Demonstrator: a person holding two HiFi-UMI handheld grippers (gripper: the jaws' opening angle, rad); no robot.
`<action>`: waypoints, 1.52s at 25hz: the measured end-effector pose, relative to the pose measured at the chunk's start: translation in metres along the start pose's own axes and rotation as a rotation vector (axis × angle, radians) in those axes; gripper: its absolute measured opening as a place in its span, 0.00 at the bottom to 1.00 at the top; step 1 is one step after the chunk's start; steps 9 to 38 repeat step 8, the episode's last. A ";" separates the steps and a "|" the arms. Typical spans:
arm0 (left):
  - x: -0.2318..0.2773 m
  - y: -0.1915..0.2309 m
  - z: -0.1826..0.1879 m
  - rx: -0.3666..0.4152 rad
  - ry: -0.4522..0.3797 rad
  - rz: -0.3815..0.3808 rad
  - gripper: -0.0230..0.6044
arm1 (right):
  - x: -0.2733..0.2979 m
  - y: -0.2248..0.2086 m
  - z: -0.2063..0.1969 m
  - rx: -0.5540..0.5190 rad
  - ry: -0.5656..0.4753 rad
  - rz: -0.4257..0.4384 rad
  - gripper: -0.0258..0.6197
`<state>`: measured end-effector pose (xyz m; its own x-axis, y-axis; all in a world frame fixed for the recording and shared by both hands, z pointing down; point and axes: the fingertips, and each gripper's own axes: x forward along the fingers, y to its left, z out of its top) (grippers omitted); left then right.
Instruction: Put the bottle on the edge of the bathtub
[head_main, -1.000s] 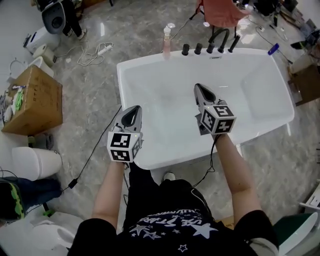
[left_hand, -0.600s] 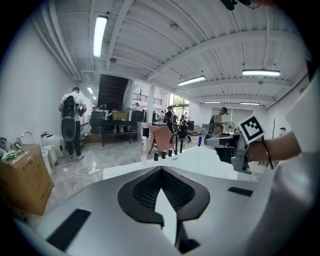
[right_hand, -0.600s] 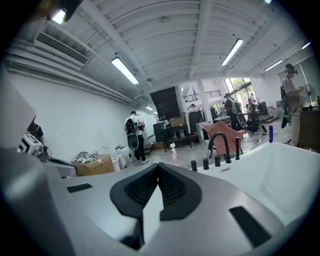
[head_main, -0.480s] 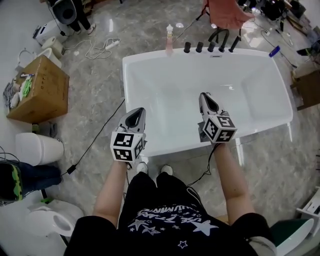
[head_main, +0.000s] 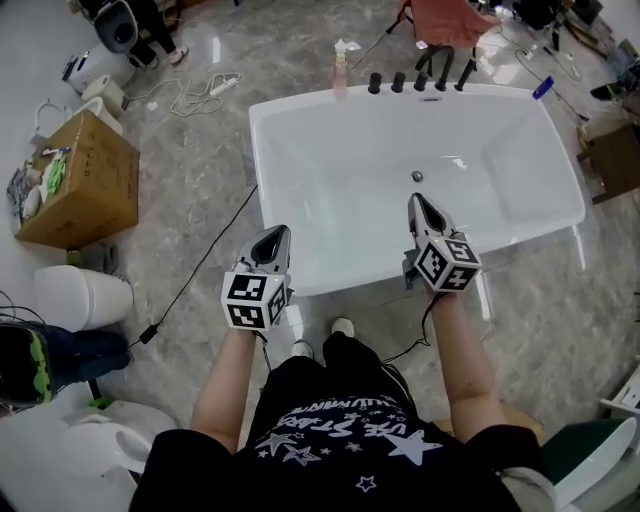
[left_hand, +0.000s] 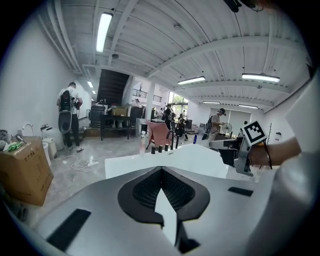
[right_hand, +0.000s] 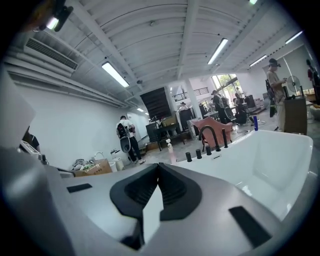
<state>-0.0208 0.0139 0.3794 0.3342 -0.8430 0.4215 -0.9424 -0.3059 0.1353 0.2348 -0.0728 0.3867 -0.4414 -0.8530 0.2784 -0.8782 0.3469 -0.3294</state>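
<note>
We hold both tongs closed and empty, the left gripper (head_main: 270, 236) and right gripper (head_main: 419, 207) at the bathtub's (head_main: 340, 280) near rim. The bottle (head_main: 340, 72) seems to stand on the far rim, left of the taps (head_main: 420, 80) — tall and narrow, so a knock could topple it.

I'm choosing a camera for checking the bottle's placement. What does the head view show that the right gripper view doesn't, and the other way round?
Only the head view: the left tongs and the person's shoes. Only the right gripper view: the ceiling lights and people standing far back in the room. Both: the right tongs, shut and empty, the white bathtub, the pink bottle at its far rim beside the black tap fittings, and the cardboard box.
</note>
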 end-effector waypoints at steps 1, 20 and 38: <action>-0.007 0.004 -0.004 -0.005 0.002 0.003 0.06 | -0.004 0.003 -0.002 -0.001 -0.005 -0.008 0.06; -0.073 0.027 -0.027 0.010 0.021 -0.002 0.06 | -0.044 0.061 -0.010 -0.016 -0.026 -0.019 0.06; -0.073 0.027 -0.027 0.010 0.021 -0.002 0.06 | -0.044 0.061 -0.010 -0.016 -0.026 -0.019 0.06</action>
